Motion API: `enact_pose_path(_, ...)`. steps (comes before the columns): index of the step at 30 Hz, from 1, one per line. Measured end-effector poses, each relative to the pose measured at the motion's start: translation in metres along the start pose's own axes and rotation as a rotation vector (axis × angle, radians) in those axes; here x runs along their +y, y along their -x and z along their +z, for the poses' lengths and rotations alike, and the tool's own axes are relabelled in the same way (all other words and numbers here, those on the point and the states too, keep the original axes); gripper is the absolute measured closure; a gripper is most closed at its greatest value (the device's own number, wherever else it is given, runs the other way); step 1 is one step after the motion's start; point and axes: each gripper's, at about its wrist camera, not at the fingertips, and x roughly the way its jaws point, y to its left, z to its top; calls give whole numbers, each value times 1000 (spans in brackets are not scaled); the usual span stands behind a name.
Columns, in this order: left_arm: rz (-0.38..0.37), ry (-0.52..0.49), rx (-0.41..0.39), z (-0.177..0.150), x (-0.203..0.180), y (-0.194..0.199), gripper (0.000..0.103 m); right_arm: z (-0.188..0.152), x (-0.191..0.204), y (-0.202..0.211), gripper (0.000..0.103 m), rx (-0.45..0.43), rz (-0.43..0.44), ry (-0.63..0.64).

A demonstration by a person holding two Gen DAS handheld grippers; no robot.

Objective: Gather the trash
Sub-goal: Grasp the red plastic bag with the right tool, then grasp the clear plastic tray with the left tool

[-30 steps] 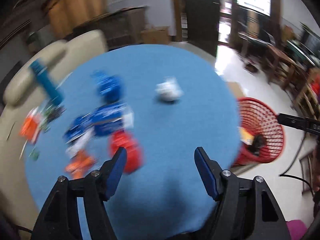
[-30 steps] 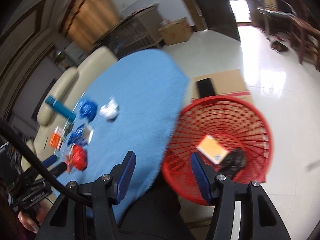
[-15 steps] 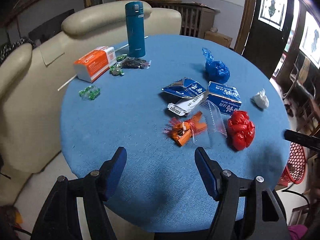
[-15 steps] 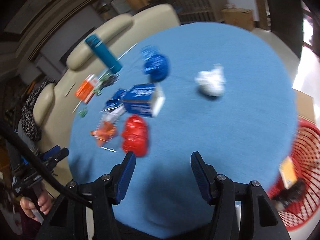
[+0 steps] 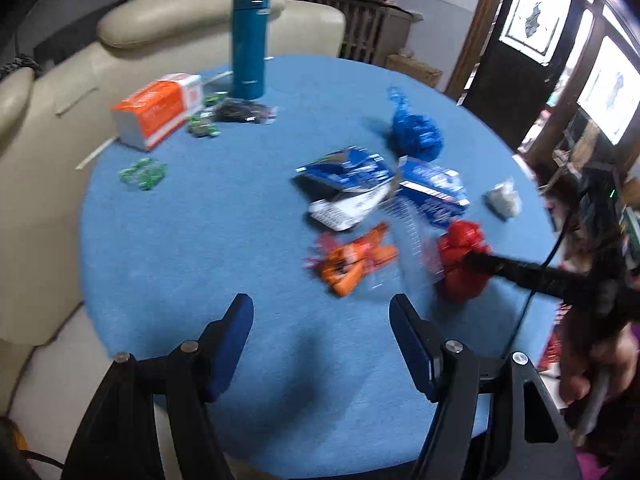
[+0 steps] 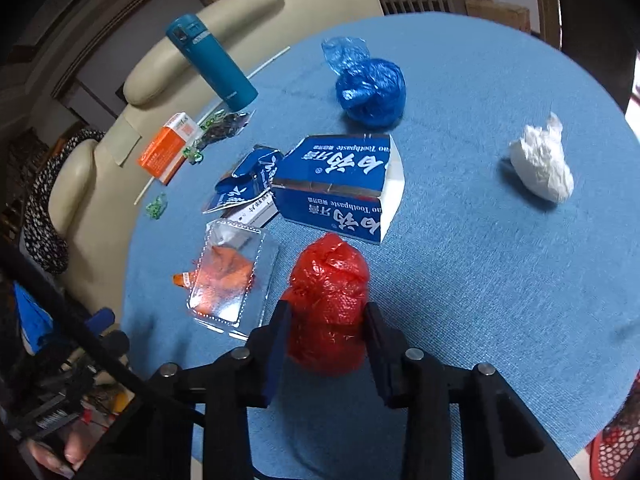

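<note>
A crumpled red plastic bag (image 6: 328,276) lies near the front of the round blue table (image 6: 480,280). My right gripper (image 6: 326,320) is closing on it, and both pads press its sides. In the left wrist view the same red bag (image 5: 460,256) shows at the right with a dark finger of the right gripper on it. My left gripper (image 5: 322,336) hangs open over the table's near edge with nothing between its fingers. Other trash lies beyond: a blue bag (image 6: 370,92), a white wad (image 6: 542,164), a blue toothpaste box (image 6: 340,184) and a clear blister (image 6: 232,276) over an orange wrapper.
A teal flask (image 6: 212,60), an orange box (image 6: 168,152) and small green wrappers (image 5: 142,174) stand at the table's far left. A cream sofa (image 6: 240,12) wraps around that side. A sliver of the red basket (image 6: 612,452) shows off the table's right edge.
My right gripper swung from over the red basket across the table and closed on the red bag. The left gripper turned from the basket side toward the trash pile, still open.
</note>
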Motion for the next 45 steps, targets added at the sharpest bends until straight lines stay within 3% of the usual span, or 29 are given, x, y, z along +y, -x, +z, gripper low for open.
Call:
enact_pose_path(4, -105, 13, 60, 18, -15, -20, 32, -5, -5, 6, 68, -8, -4, -6)
enact_pose_path(8, -74, 12, 60, 33, -34, -32, 32, -11, -14, 16, 68, -22, -14, -16)
enact_pose_path(14, 55, -68, 41, 40, -78, -41, 32, -17, -35, 33, 68, -67, -30, -58)
enact_pose_path(18, 226, -121, 48, 39, -92, -60, 32, -21, -55, 47, 68, -99, -34, -103)
enact_pose_path(22, 243, -101, 76, 36, -88, -74, 32, -26, -77, 62, 68, -130, -36, -151)
enact_pose_path(23, 238, -100, 76, 36, -88, -74, 34, -27, -82, 65, 68, -135, -35, -162)
enact_pose_path(25, 221, -111, 68, 35, -92, -73, 47, -31, -90, 70, 68, -142, -32, -182)
enact_pose_path(26, 205, -112, 67, 35, -93, -73, 63, -32, -93, 72, 68, -145, -30, -189)
enact_pose_path(29, 190, -125, 50, 36, -95, -67, 69, -36, -100, 79, 68, -159, -24, -204)
enact_pose_path(34, 116, -69, 63, 34, -82, -60, 68, -40, -103, 91, 68, -188, -16, -208)
enact_pose_path(38, 128, -74, 40, 32, -86, -54, 34, -43, -104, 92, 68, -190, -9, -214)
enact_pose_path(45, 208, -155, 34, 28, -101, -71, 34, -44, -103, 90, 68, -192, 5, -217)
